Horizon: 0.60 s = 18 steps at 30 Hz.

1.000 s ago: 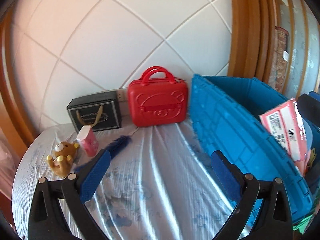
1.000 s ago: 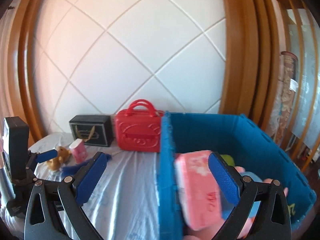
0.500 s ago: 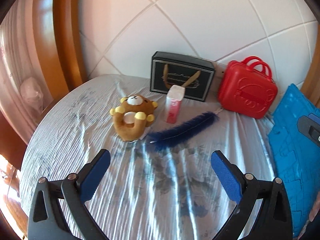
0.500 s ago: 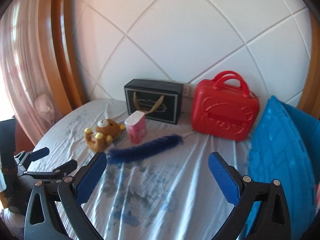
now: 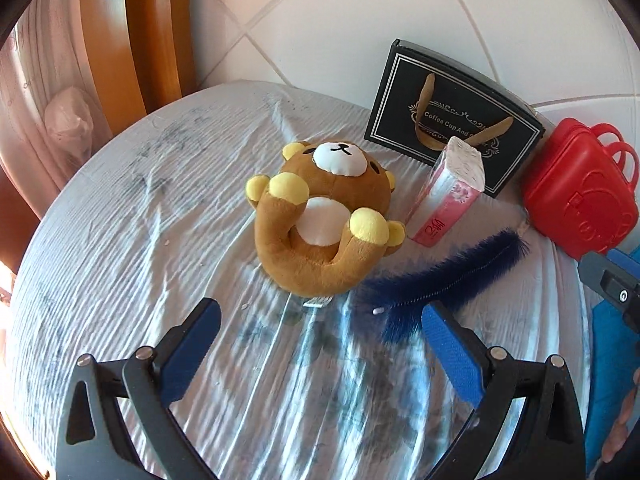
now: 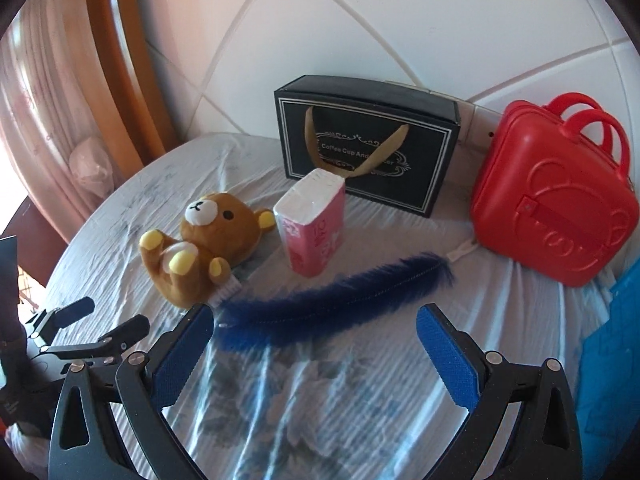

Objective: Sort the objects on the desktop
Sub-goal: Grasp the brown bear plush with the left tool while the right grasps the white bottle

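A brown plush bear point(image 5: 320, 216) point(image 6: 200, 240) lies on its back on the cloth-covered round table. Beside it stands a pink tissue pack point(image 5: 448, 192) point(image 6: 314, 222), and a dark blue fuzzy feather-like strip point(image 5: 436, 280) point(image 6: 332, 300) lies in front. My left gripper point(image 5: 320, 340) is open, hovering just short of the bear with nothing between its fingers. My right gripper point(image 6: 314, 344) is open too, just above the near side of the blue strip. The edge of a blue crate point(image 6: 616, 344) point(image 5: 612, 360) shows at the right.
A black gift box point(image 5: 452, 116) point(image 6: 364, 140) and a red mini suitcase point(image 5: 580, 204) point(image 6: 552, 200) stand at the back against the white tiled wall. A wooden frame and a pink curtain point(image 6: 44, 120) lie left. The table's round edge point(image 5: 36, 248) falls away at left.
Both grippers have swung left from the blue crate and moved closer to the bear, tissue pack and blue strip. The pink packet seen between the right fingers a second ago is gone.
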Tool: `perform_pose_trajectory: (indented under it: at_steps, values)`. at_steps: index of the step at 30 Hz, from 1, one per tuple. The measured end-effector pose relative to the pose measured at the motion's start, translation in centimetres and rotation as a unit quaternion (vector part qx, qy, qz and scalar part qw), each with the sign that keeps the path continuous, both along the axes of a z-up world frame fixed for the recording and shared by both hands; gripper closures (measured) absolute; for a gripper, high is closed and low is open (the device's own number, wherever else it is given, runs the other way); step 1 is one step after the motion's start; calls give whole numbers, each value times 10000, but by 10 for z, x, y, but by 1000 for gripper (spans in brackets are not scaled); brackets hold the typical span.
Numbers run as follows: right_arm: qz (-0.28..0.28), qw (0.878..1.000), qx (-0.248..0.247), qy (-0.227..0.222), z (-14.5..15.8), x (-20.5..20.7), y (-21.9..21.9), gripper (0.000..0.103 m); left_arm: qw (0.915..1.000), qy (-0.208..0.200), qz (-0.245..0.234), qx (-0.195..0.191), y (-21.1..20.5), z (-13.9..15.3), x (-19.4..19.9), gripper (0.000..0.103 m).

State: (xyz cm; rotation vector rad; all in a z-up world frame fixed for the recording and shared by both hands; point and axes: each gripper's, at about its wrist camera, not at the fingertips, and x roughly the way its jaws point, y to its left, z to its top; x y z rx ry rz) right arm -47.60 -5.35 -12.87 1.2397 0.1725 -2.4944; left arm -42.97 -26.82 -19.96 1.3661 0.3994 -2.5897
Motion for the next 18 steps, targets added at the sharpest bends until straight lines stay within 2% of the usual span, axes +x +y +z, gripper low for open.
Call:
perform_pose_trajectory:
  at_steps: [2, 3, 4, 5, 6, 8, 9, 10, 12, 14, 17, 18]
  values:
    - [39, 10000, 82, -16, -10, -14, -2, 0, 9999, 91, 25, 91, -1, -12, -18, 5]
    - [81, 9999, 102, -51, -18, -22, -4, 0, 9999, 89, 32, 111, -2, -17, -26, 15]
    - [111, 9999, 103, -85, -23, -27, -6, 0, 10000, 2, 20, 96, -4, -25, -36, 30]
    - [151, 9998, 95, -134, -30, -33, -8, 0, 9999, -100, -18, 101, -6, -35, -44, 37]
    - [184, 9996, 102, -174, -35, -36, -11, 0, 9999, -133, -21, 28, -8, -40, -47, 39]
    - [276, 9992, 126, -273, -48, -46, -20, 0, 9985, -7, -29, -555, -12, -39, -44, 45]
    - [333, 9989, 123, -317, -54, -49, -25, 0, 9970, 17, -64, -776, -17, -38, -42, 55]
    - [358, 9987, 123, -348, -57, -51, -29, 1, 9963, 27, -81, -855, -25, -37, -40, 63]
    - [480, 9979, 101, -434, -67, -55, -42, 1, 9952, 14, -24, -974, -46, -34, -37, 71]
    - [594, 9969, 36, -515, -75, -55, -54, 1, 9947, -45, 140, -1020, -68, -31, -34, 71]
    - [705, 9957, -76, -598, -80, -52, -66, 1, 9980, 56, 206, -601, -91, -27, -31, 71]
    - [747, 9952, -90, -619, -82, -50, -69, 1, 9982, 68, 196, -565, -92, -26, -31, 71]
